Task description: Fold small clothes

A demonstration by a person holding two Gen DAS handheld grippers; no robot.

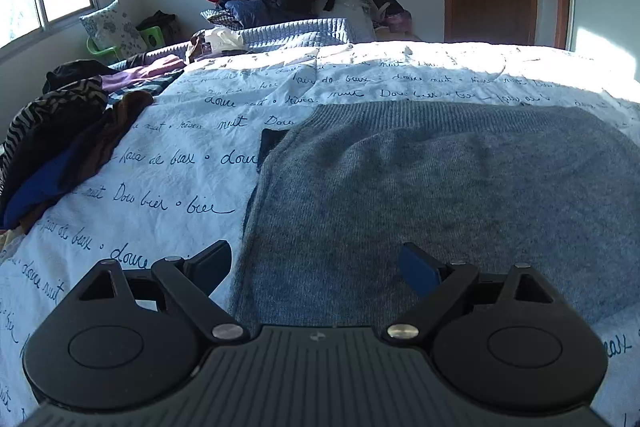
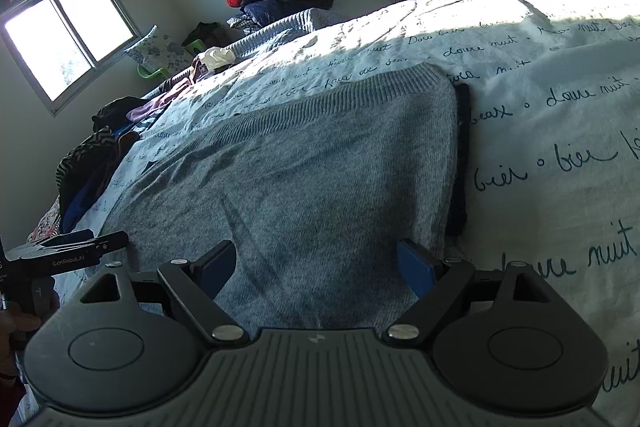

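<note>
Covering the work area, the bed (image 1: pixel 168 163) carries a white script-printed duvet that gives a broad, flat surface for folding. At 9 o'clock in the left wrist view lies a pile of unfolded clothes (image 1: pixel 60 147), kept apart from the working zone. The grey sweater (image 1: pixel 440 195) lies flat at centre, sides apparently turned in, ribbed hem at 12 o'clock, a dark edge (image 2: pixel 462 155) showing along its 3 o'clock side. The left gripper (image 1: pixel 316 267) straddles the near left edge, fingers spread, holding nothing. The right gripper (image 2: pixel 316 267) hangs over the near right portion, likewise spread and empty, probably positioned for the next fold.
</note>
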